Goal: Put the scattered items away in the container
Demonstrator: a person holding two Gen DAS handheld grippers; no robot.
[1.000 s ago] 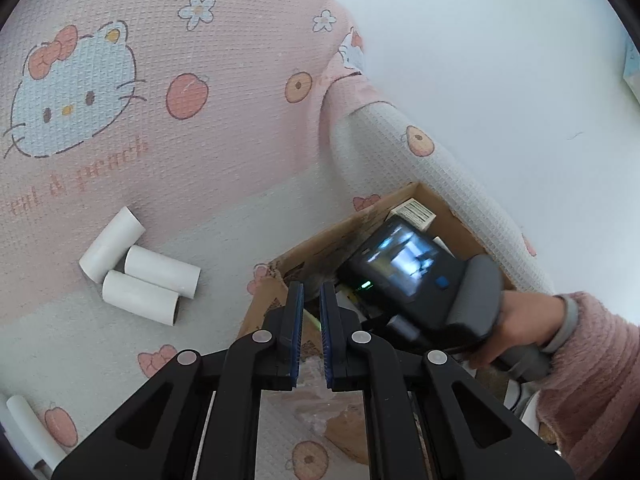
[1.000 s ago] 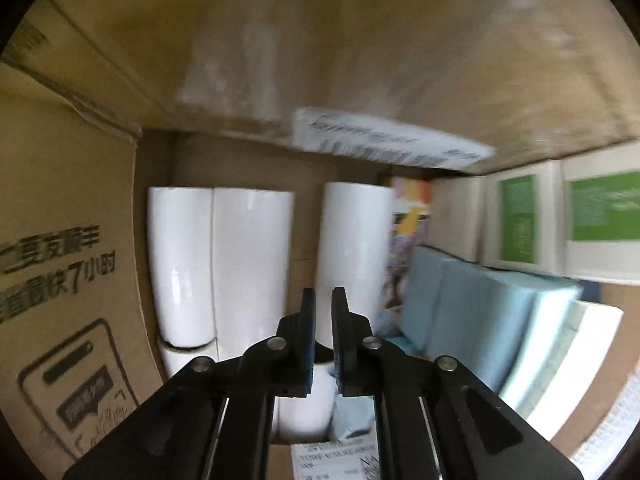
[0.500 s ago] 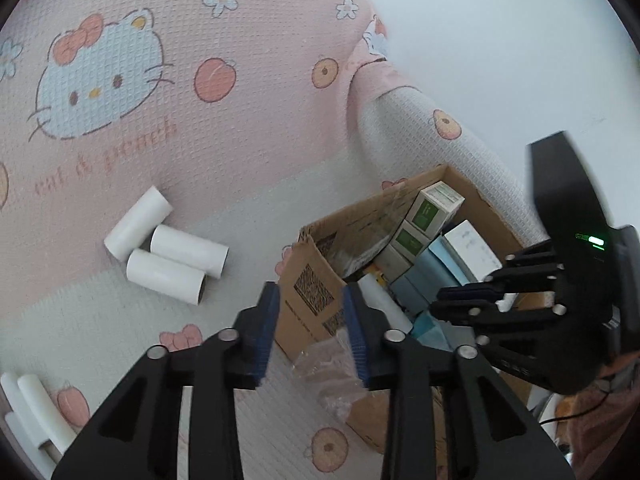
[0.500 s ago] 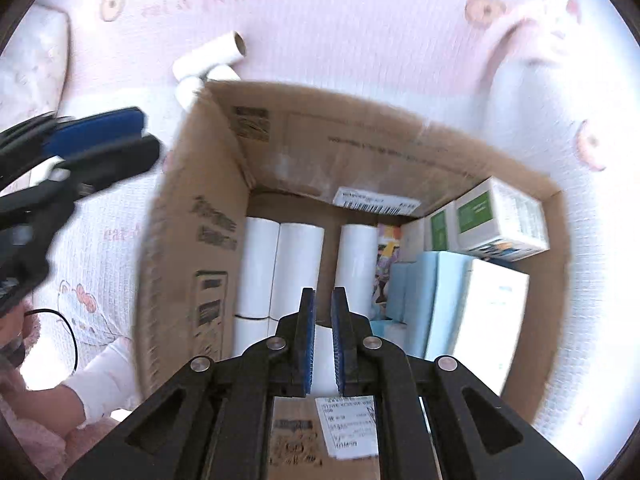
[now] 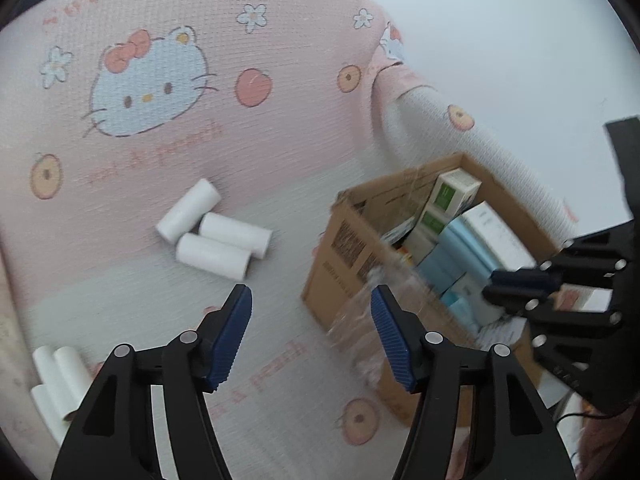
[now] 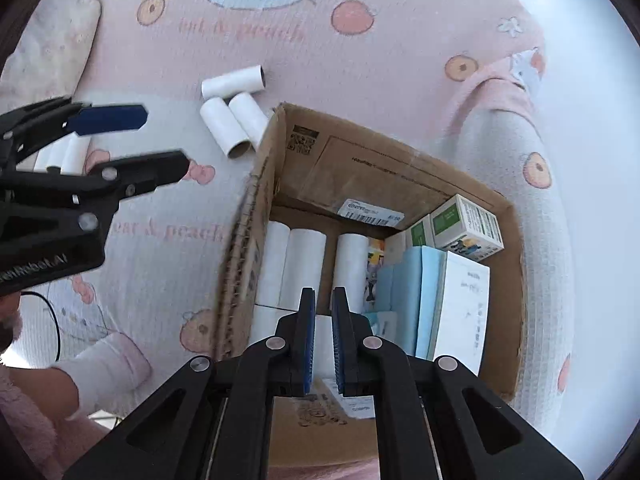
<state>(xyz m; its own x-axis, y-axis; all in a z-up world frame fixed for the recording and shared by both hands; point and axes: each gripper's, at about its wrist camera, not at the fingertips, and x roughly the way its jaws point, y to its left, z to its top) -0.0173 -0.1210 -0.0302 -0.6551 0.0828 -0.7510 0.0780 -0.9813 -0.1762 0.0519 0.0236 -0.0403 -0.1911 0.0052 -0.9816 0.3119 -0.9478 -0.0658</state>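
Left wrist view: left gripper (image 5: 311, 312) spread wide and empty, blue pads (image 5: 232, 338) at lower centre, aimed up the frame over the pink blanket (image 5: 280, 40). Three white rolls (image 5: 214, 230) lying on their sides in a loose cluster at centre left, up and to the left of the pads, apart from them; two with long axes running left to right and dipping toward the right, the third slanting up to the right above them. More rolls (image 5: 56, 380) at the lower left edge, partly cut off. Cardboard box (image 5: 348, 248) at centre right, open, already packed with cartons. Right gripper (image 5: 516, 284) reaching in from the right edge over the box, seemingly pinched together on nothing. Right wrist view: right gripper (image 6: 323, 336) at lower centre, pads nearly touching with only a thin gap, holding nothing, poised above the box (image 6: 280, 148) interior where rolls stand upright at the left and cartons at the right. Cluster of rolls (image 6: 234, 114) just outside the box's upper left corner, one seemingly touching the wall. Left gripper (image 6: 140, 142) entering from the left edge, agape, pointing right toward that cluster and clearly nearer to it than the right; probably best placed for the next pickup, closing across a roll's short width.
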